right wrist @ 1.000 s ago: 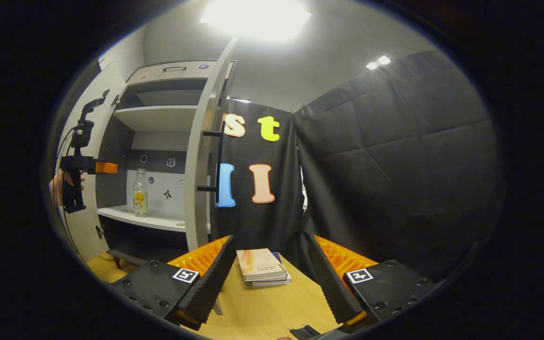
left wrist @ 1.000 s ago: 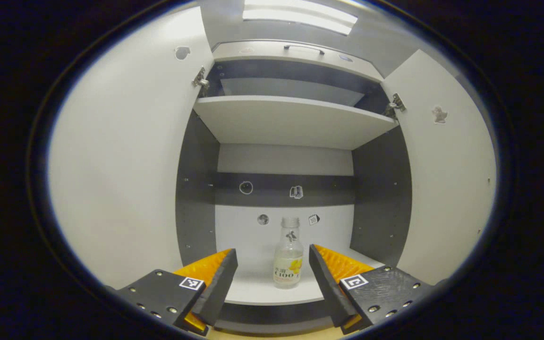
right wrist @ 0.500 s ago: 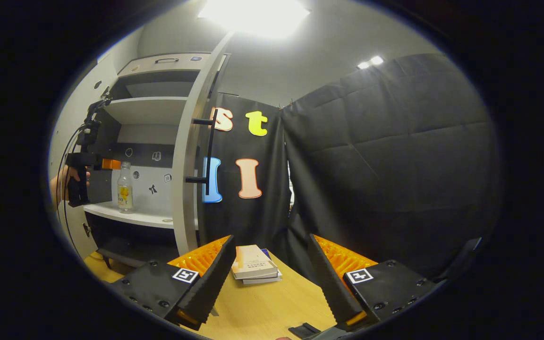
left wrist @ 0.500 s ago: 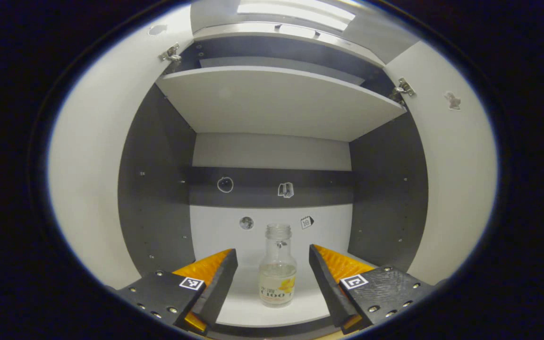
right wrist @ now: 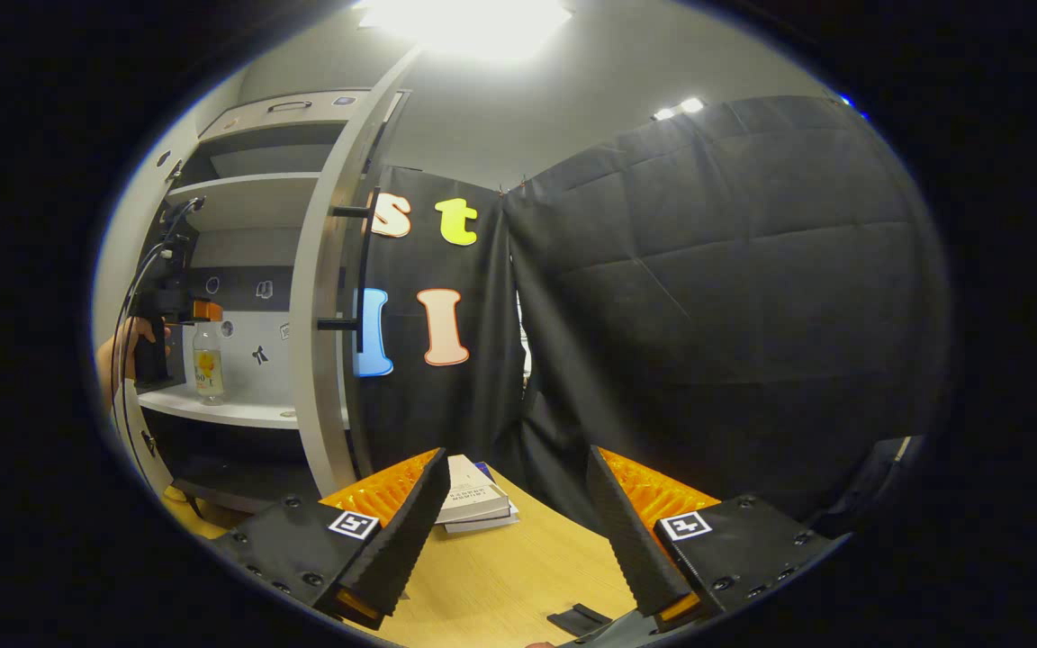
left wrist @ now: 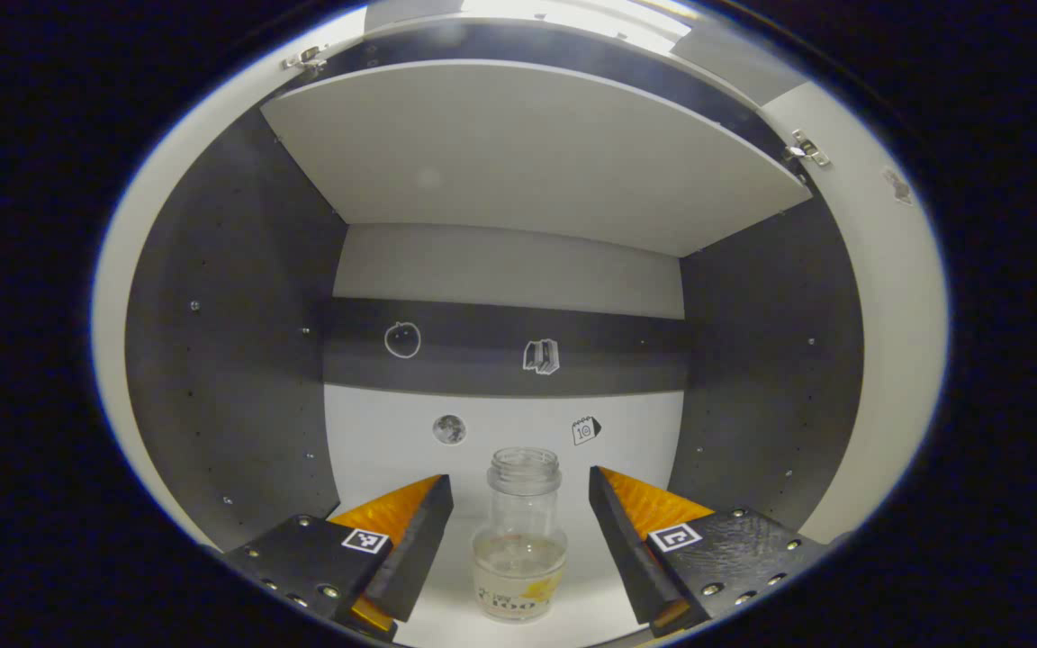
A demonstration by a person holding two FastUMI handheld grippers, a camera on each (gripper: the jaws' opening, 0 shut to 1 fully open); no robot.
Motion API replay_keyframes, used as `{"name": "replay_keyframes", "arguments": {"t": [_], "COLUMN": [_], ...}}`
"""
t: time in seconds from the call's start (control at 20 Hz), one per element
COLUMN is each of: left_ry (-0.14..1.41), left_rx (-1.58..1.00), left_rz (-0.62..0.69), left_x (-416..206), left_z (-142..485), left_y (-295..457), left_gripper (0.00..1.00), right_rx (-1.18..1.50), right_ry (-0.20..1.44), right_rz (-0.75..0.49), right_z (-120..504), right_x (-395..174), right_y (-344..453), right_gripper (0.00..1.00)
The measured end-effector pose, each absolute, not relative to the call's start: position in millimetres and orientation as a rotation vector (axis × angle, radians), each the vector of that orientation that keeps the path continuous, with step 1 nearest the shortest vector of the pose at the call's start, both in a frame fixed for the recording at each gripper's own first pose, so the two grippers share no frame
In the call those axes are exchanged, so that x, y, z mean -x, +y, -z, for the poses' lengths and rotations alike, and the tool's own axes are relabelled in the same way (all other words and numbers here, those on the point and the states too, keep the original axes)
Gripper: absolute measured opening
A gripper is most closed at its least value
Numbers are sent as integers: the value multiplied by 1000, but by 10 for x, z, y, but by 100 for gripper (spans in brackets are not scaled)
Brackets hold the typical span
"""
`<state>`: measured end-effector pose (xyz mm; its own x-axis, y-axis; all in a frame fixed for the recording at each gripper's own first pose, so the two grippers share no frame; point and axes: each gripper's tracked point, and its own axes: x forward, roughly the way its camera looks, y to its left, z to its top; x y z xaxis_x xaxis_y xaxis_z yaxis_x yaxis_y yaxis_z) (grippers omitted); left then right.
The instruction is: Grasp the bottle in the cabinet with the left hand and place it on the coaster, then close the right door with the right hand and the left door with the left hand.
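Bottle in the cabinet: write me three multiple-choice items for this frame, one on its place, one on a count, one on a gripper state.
1. Where does the bottle stand?
A. on the lower cabinet shelf
B. on the table
C. on the books

2. How many books lie stacked on the table?
A. two
B. five
C. none

3. How is the left hand-held gripper?
A. shut on the bottle
B. open, a finger on each side of the bottle
C. holding a door handle

Key: 1 A, it stands upright on the white shelf; 2 A, one book lies on another; 3 B, gaps show between each finger and the glass.
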<state>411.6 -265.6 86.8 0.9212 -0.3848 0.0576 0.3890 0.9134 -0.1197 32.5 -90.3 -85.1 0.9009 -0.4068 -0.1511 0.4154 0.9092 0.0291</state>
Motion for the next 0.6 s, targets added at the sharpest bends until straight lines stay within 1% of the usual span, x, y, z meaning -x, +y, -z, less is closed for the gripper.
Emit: {"name": "replay_keyframes", "arguments": {"t": [0.1, 0.15, 0.25, 0.35, 0.4, 0.45, 0.5, 0.6], "left_ry": [-12, -3, -9, -7, -7, -1, 0, -9], "left_rx": [99, 74, 45, 45, 58, 78, 98, 106], "left_rz": [390, 377, 337, 339, 355, 374, 387, 405], "left_x": [-4201, -4240, -4296, -4277, -4252, -4202, -4157, -4009], "left_z": [-799, -758, -769, -755, -784, -795, -799, -866], "left_y": [-2680, -2677, -2637, -2662, -2672, -2696, -2707, -2691], "left_gripper": [89, 87, 65, 44, 44, 41, 41, 41], "right_rx": [-75, -84, -100, -101, -99, -96, -92, -88], "right_ry": [157, 162, 164, 160, 160, 162, 164, 164], "right_rz": [438, 447, 456, 456, 451, 444, 437, 418], "right_z": [907, 909, 920, 924, 925, 939, 945, 935], "right_x": [-297, -303, -315, -293, -291, -280, -275, -276], "right_y": [-933, -946, -958, -971, -970, -974, -981, -991], "right_gripper": [96, 96, 96, 97, 97, 97, 96, 97]}}
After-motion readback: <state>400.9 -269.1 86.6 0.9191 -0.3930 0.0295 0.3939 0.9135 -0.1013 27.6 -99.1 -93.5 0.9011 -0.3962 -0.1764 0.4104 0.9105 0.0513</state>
